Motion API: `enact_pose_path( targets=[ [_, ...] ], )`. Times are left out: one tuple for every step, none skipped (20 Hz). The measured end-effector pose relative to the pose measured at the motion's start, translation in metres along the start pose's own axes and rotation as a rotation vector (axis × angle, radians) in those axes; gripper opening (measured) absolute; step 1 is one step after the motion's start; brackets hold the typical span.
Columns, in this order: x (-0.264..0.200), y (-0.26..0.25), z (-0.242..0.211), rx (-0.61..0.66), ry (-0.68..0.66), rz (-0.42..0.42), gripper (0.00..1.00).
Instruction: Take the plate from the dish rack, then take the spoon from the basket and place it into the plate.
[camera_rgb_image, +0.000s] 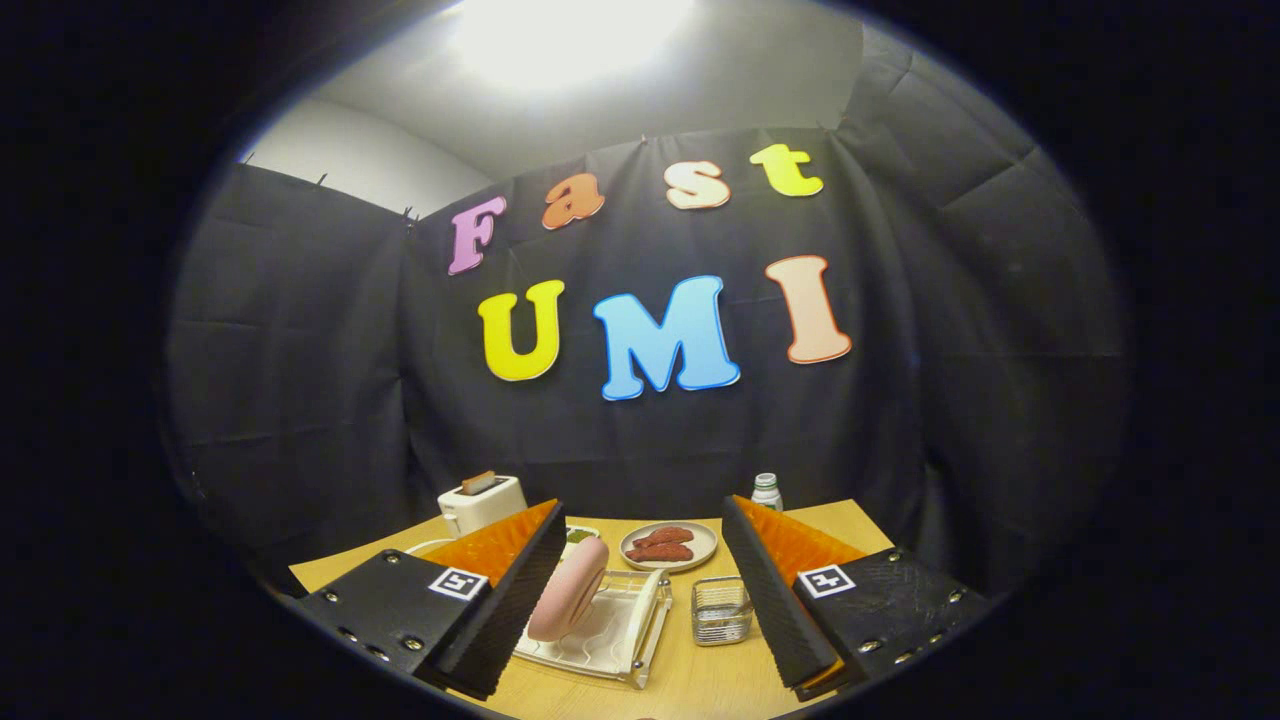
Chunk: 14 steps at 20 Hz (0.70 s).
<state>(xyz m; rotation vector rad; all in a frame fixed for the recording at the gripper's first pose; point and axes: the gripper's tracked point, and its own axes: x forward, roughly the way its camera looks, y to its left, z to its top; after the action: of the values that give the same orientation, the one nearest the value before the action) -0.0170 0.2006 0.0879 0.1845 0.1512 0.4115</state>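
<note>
A pink plate (568, 590) stands on edge in the white dish rack (612, 630) on the wooden table. It is just ahead of my left finger (520, 600) and close beside it. A small wire basket (721, 610) sits right of the rack, near my right finger (765, 590); I cannot make out the spoon inside it. My gripper (645, 590) is open wide, with nothing between the fingers.
Beyond the rack lies a beige plate with reddish-brown food (668, 545). A white toaster (482, 502) stands at the back left, a small bottle (767, 491) at the back right. The black cloth wall closes the table's far side.
</note>
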Motion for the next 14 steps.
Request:
enact_pose_path(
  targets=[
    [0.010, 0.008, -0.002, -0.001, 0.031, 0.023, 0.97],
    [0.021, 0.016, -0.005, 0.001, 0.054, 0.044, 0.97],
    [0.034, 0.022, -0.009, 0.002, 0.079, 0.058, 0.97],
    [0.046, 0.028, -0.015, 0.000, 0.115, 0.070, 0.97],
    [0.058, 0.032, -0.022, 0.001, 0.152, 0.077, 0.97],
    [0.072, 0.037, -0.029, 0.003, 0.191, 0.085, 0.97],
    [0.085, 0.039, -0.036, 0.008, 0.230, 0.090, 0.97],
    [0.096, 0.042, -0.044, 0.017, 0.273, 0.092, 0.97],
    [0.107, 0.045, -0.053, 0.025, 0.323, 0.098, 0.97],
    [0.118, 0.046, -0.065, 0.029, 0.373, 0.099, 0.97],
    [0.129, 0.047, -0.077, 0.024, 0.421, 0.100, 0.97],
    [0.137, 0.047, -0.088, 0.014, 0.466, 0.098, 0.97],
    [0.144, 0.048, -0.099, 0.012, 0.512, 0.096, 0.97],
    [0.151, 0.049, -0.112, 0.018, 0.559, 0.096, 0.97]
  ],
)
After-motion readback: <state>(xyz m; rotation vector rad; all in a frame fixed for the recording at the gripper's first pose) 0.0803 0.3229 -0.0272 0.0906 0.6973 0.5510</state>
